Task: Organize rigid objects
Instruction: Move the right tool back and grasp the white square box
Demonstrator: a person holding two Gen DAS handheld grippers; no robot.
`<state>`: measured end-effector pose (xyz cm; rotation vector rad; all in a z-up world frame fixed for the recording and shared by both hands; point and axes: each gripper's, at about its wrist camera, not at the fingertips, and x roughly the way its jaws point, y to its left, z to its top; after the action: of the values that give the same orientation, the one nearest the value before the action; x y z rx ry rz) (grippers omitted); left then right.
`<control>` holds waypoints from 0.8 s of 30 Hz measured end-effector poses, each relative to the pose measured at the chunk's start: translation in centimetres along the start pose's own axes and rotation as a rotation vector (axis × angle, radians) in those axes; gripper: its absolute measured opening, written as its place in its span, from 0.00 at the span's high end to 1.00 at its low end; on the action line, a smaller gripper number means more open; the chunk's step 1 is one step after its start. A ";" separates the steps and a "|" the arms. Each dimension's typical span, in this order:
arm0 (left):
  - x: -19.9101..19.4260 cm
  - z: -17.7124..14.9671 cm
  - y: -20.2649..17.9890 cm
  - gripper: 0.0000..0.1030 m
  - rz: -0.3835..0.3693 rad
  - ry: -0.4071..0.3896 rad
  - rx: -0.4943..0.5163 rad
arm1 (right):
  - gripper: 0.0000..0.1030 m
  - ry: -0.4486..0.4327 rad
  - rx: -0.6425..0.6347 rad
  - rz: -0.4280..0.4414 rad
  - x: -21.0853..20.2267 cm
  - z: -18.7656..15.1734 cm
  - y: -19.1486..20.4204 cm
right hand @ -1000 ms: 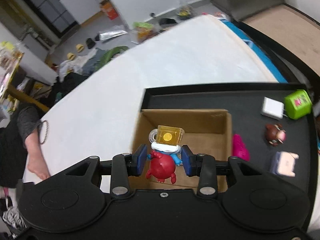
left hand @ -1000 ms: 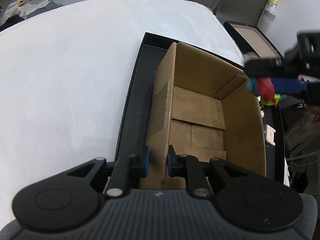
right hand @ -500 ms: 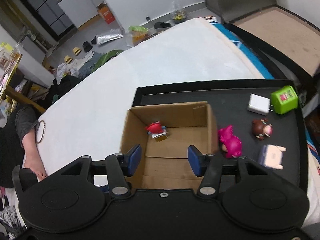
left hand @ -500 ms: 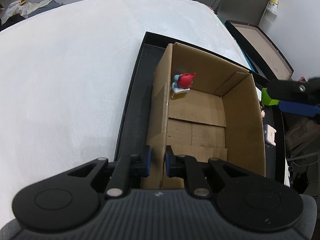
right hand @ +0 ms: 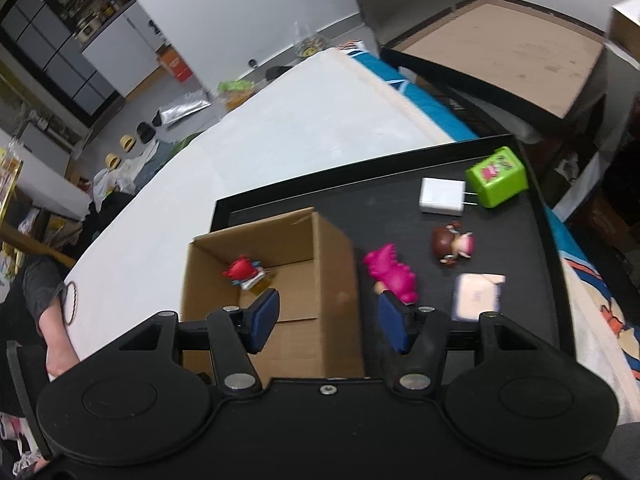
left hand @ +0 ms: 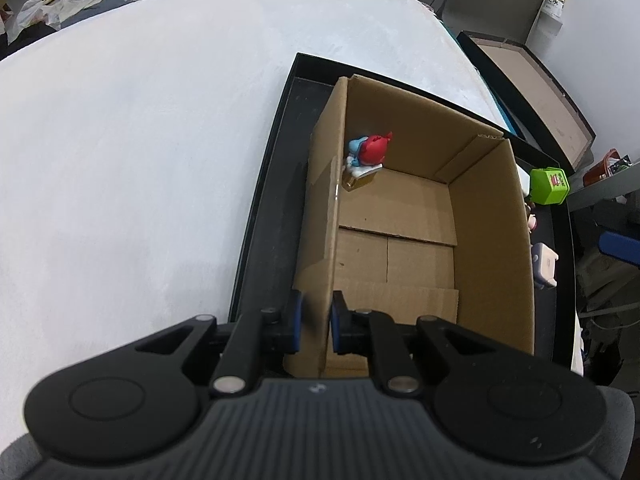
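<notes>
The pink dinosaur toy (right hand: 394,274) lies on the black tray (right hand: 532,264) at the middle right of the right wrist frame, just beside the outer wall of the cardboard box (right hand: 320,280), and reads as the likeliest next pick. The right gripper (right hand: 328,318) hangs above it with its jaws spread wide and nothing between them, one blue pad over the box, the other touching the toy's lower end in the picture. To do the pick well, it should probably shift right until both pads straddle the toy's body, come down clear of the box wall, and close across the narrow width. The left gripper (left hand: 316,322) has its jaws nearly closed, pinching the box's near-left wall at the lower centre of its frame; holding that firm should keep the box from sliding. Inside the box sits only the red-and-blue figurine (left hand: 366,154), in the far left corner. On the tray outside lie a brown-haired doll (right hand: 452,242), a white charger (right hand: 440,196), a green cube (right hand: 496,178) and a pale square toy (right hand: 478,296).
</notes>
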<state>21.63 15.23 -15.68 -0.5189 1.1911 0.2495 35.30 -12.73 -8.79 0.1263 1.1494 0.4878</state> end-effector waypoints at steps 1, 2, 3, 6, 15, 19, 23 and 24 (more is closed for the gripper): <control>0.0 0.0 0.0 0.87 0.002 0.003 -0.004 | 0.46 -0.002 0.010 0.000 -0.1 -0.1 -0.5; 0.0 0.0 0.0 0.87 0.004 0.007 -0.009 | 0.46 -0.003 0.021 0.003 -0.2 -0.2 -1.0; 0.1 0.0 0.1 0.87 0.006 0.011 -0.011 | 0.46 -0.002 0.028 0.002 -0.2 -0.3 -1.4; 0.2 0.1 -0.2 0.87 0.014 0.017 -0.002 | 0.46 0.000 0.051 -0.016 -0.2 -0.8 -2.8; 0.7 0.2 -0.7 0.87 0.040 0.031 0.008 | 0.46 -0.012 0.107 -0.086 -0.4 -1.3 -7.7; 0.8 0.2 -0.8 0.87 0.049 0.032 0.009 | 0.46 0.009 0.136 -0.114 0.2 -1.3 -9.4; 0.9 0.2 -1.1 0.87 0.062 0.038 0.030 | 0.45 0.017 0.214 -0.095 1.2 -1.1 -11.0; 0.9 0.2 -1.1 0.87 0.062 0.039 0.034 | 0.44 0.018 0.221 -0.093 1.5 -1.0 -11.1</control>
<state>22.64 14.28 -16.21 -0.4596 1.2482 0.2730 38.31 -22.11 -14.29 0.2588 1.2188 0.2791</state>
